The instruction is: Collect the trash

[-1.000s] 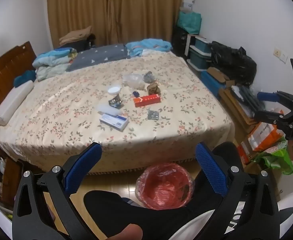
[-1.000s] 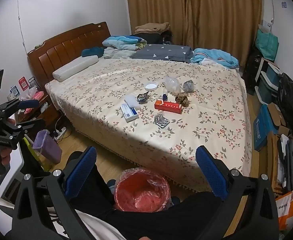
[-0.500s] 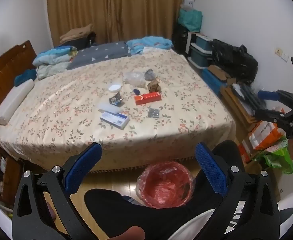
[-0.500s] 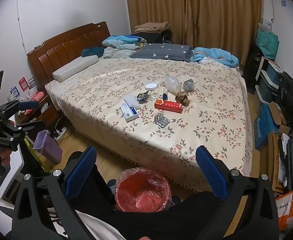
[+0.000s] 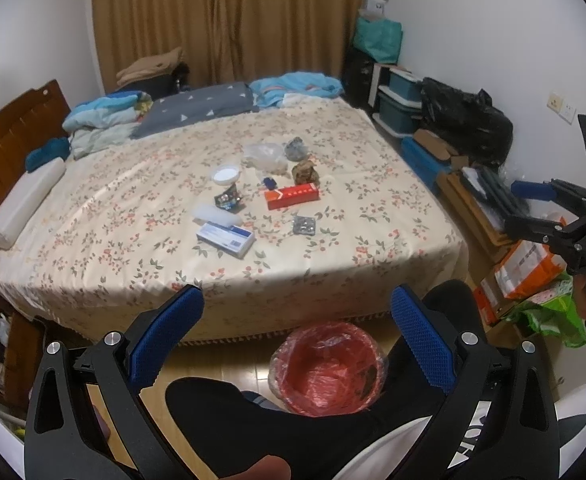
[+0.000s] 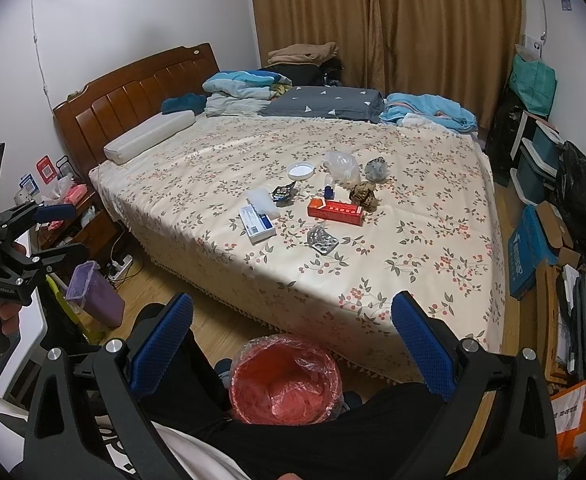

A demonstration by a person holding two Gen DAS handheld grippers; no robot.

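Trash lies in the middle of the floral bed (image 5: 353, 240): a red box (image 5: 292, 197) (image 6: 335, 211), a blue-and-white box (image 5: 225, 237) (image 6: 256, 225), a blister pack (image 5: 304, 225) (image 6: 323, 241), a brown crumpled wad (image 5: 305, 172) (image 6: 364, 195), a white lid (image 5: 226, 175), a dark wrapper (image 5: 227, 200) and a clear bag (image 5: 263, 155). A red-lined bin (image 5: 327, 366) (image 6: 285, 380) stands on the floor between my knees. My left gripper (image 5: 297, 336) and right gripper (image 6: 293, 336) are both open and empty, held above the bin, well short of the bed.
Boxes, black bags and storage bins (image 5: 465, 148) crowd the floor right of the bed. A nightstand (image 6: 77, 216) and a purple container (image 6: 93, 292) stand at the left. Pillows and folded bedding (image 6: 321, 100) lie at the headboard end.
Both views have barely shifted; the grippers stay open and the trash has not moved.
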